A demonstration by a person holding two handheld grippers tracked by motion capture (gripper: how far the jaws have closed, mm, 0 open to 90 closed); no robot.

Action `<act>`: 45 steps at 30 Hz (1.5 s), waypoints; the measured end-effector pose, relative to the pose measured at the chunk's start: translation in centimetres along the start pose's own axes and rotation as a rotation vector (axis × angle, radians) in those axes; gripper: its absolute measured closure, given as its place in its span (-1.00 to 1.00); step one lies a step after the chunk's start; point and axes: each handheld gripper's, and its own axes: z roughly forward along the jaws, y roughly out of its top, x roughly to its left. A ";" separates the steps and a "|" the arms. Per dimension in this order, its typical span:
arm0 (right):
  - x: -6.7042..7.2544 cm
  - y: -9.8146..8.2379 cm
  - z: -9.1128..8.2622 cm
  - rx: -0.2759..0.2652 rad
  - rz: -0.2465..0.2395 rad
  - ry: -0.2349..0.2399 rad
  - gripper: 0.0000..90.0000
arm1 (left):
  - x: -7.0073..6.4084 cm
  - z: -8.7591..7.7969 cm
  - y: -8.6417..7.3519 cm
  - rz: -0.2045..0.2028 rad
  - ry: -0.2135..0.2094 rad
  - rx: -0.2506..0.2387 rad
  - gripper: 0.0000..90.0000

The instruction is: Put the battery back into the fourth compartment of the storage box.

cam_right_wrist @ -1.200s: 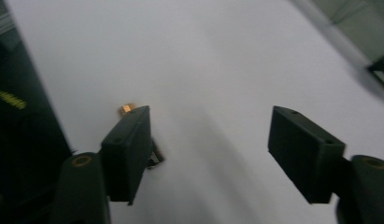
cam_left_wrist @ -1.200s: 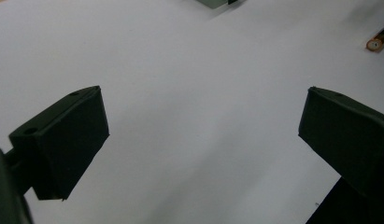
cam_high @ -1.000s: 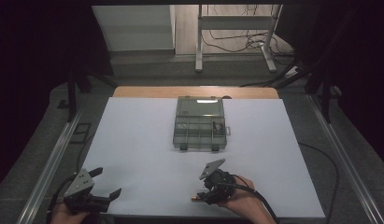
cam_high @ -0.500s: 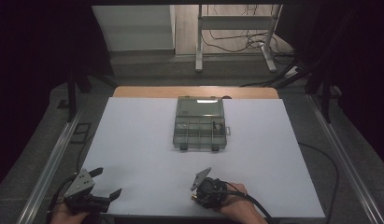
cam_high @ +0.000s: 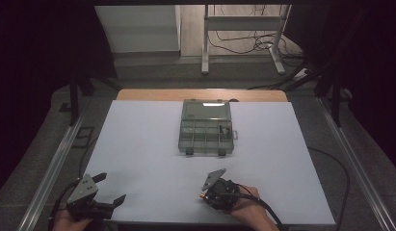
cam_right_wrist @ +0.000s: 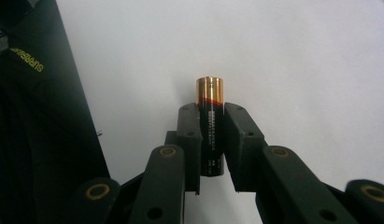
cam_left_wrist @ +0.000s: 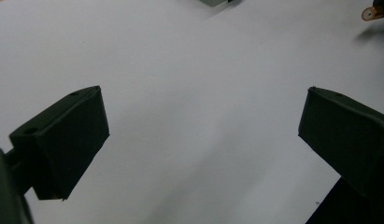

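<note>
Copper-capped and black, the battery (cam_right_wrist: 209, 125) sits pinched between the pads of the right hand-held gripper (cam_right_wrist: 210, 140), whose jaws have just closed on it, low over the white tabletop (cam_high: 147, 144) near its front edge. The left hand-held gripper (cam_left_wrist: 199, 130) hangs wide open, holding nothing. Pickup looks done; next likely comes a carry to the clear compartment box (cam_high: 205, 127) well ahead, whose lid may need opening.

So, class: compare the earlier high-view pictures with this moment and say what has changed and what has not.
The right gripper has dipped toward the white mat and its jaws have just closed on the battery. The left gripper stays open and in place; the clear compartment box has not moved.
</note>
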 end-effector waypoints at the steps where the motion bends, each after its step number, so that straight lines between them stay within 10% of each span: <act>1: -0.1 0.0 0.0 -0.001 0.005 -0.002 0.70 | 0.0 0.0 0.0 0.000 0.000 0.000 -0.95; 45: -4.9 -0.8 -3.0 -0.126 0.168 -0.089 0.70 | 0.0 0.0 0.0 -0.006 0.001 0.002 -0.95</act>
